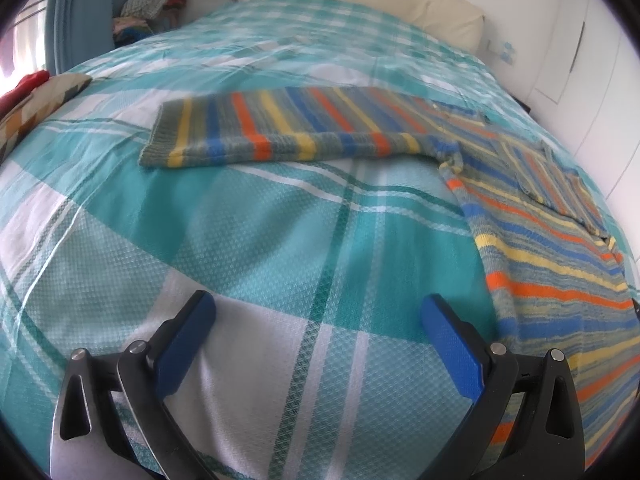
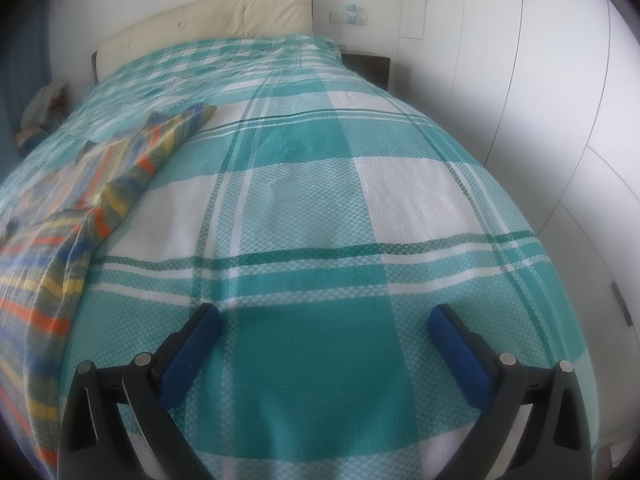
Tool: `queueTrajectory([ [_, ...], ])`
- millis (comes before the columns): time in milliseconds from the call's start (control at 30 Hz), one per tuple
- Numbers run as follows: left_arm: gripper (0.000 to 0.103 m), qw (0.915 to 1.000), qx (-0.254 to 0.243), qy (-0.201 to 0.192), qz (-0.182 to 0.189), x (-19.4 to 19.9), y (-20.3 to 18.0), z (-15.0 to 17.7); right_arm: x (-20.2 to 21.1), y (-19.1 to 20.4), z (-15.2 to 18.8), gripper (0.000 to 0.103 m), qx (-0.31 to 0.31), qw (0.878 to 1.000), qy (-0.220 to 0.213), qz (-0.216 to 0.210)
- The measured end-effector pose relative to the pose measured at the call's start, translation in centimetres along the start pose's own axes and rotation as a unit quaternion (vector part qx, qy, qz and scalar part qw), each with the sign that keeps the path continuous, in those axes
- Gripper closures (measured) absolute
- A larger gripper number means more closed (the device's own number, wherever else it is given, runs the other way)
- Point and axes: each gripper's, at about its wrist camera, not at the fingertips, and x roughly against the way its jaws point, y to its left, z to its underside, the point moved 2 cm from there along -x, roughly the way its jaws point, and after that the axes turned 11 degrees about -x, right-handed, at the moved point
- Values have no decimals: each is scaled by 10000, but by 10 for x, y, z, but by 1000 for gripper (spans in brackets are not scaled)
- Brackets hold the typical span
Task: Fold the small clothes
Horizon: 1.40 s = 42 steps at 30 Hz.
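Striped knit sweater (image 1: 400, 128) lies flat on the bed's teal plaid cover (image 1: 260, 220), one sleeve stretched out sideways toward the left, body running down the right side of the left wrist view. Left tool (image 1: 316, 312) wide, holding nothing, over bare cover just beside the sweater's body. Right tool (image 2: 324, 320) also wide and empty, with the sweater (image 2: 80, 208) off to its left.

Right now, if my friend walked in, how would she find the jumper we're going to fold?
Start at the big bed with the green and white checked cover. The jumper lies spread flat on top, one sleeve stretched out sideways. It is the only knitted thing with thin orange, yellow and blue stripes; the clothes pile sits off in the corner by the curtain.
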Motion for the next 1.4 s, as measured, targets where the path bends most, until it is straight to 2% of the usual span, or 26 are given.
queueTrajectory([
  [333, 0, 9993, -73, 347, 112, 2, -3, -2, 1, 0, 0, 0, -16, 10000, -3, -15],
  [467, 0, 9981, -269, 548, -86, 1, -11, 0, 1, 0, 1, 0, -16, 10000, -3, -14],
  [633, 0, 9963, -537, 599, -307, 0, -18, 2, 1, 0, 1, 0, -16, 10000, -4, -12],
  [867, 1, 9945, -660, 807, -102, 12, -18, 6, 1, 0, 1, 0, -19, 10000, -5, -17],
  [967, 1, 9919, -735, 992, 309, 24, -12, -6, 1, 0, 1, 0, -16, 10000, -4, -12],
  [1067, 1, 9958, -431, 687, 431, 47, 19, -39, 0, 0, 1, 0, -16, 10000, -9, -10],
  [1200, 1, 9969, 389, 443, 520, 53, 83, -85, 0, 0, 1, 0, -10, 10000, -22, 1],
  [1300, 2, 9875, 1183, 679, 784, 24, 128, -100, -1, 1, 1, 0, -1, 10000, -29, 23],
  [1367, 4, 9804, 1610, 852, 751, 2, 149, -102, -1, 1, 0, 0, 5, 10000, -31, 31],
  [1400, 8, 9780, 1737, 917, 700, -7, 155, -101, -1, 1, 0, 0, 7, 10000, -31, 32],
])
